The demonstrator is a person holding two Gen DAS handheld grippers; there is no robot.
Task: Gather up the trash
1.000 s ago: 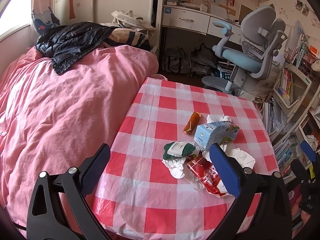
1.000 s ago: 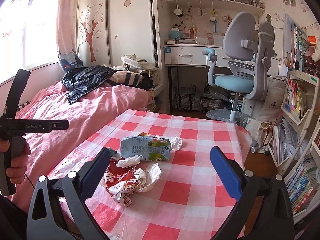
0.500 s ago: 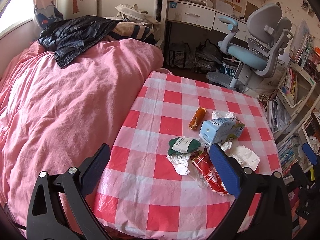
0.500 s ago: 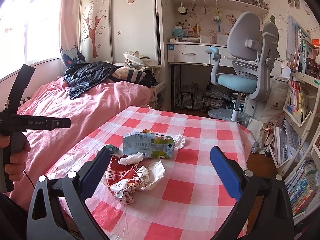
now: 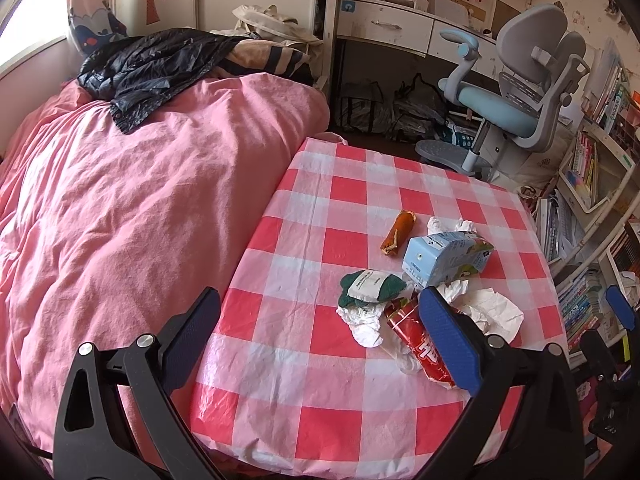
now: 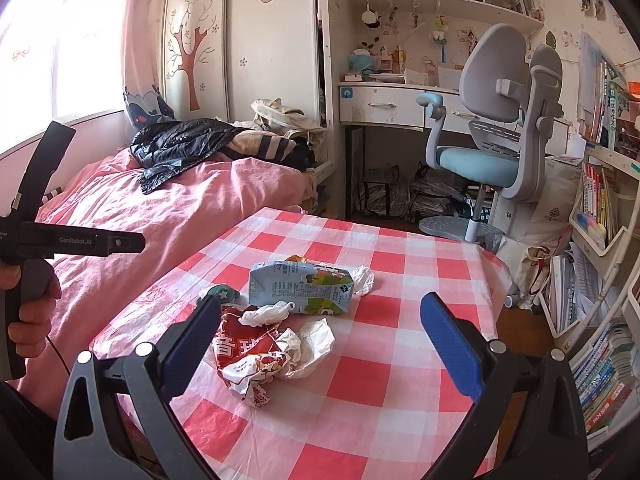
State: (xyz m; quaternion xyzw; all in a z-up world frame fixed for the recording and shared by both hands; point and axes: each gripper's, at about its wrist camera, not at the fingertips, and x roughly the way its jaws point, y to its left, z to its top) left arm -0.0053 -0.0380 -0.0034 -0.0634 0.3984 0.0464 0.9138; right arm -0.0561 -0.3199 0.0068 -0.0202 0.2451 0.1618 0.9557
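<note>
Trash cluster on checked table (image 6: 400,264): red wrapper (image 6: 248,356), milk carton (image 6: 300,288) with long axis running 9-to-3, crumpled tissue (image 6: 308,340). Wrapper lies at 11 o'clock from right gripper (image 6: 320,348), judged the nearer tool. Left gripper (image 5: 320,340): trash at 1 o'clock. Both grippers spread wide, holding nothing, touching nothing.

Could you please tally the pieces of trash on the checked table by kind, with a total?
Milk cartons: 1, the light blue carton
Red snack wrappers: 1, the red wrapper
Green wrappers: 1, the green wrapper
Orange wrappers: 1, the orange wrapper
Crumpled white tissues: 3, at and
Total: 7
</note>
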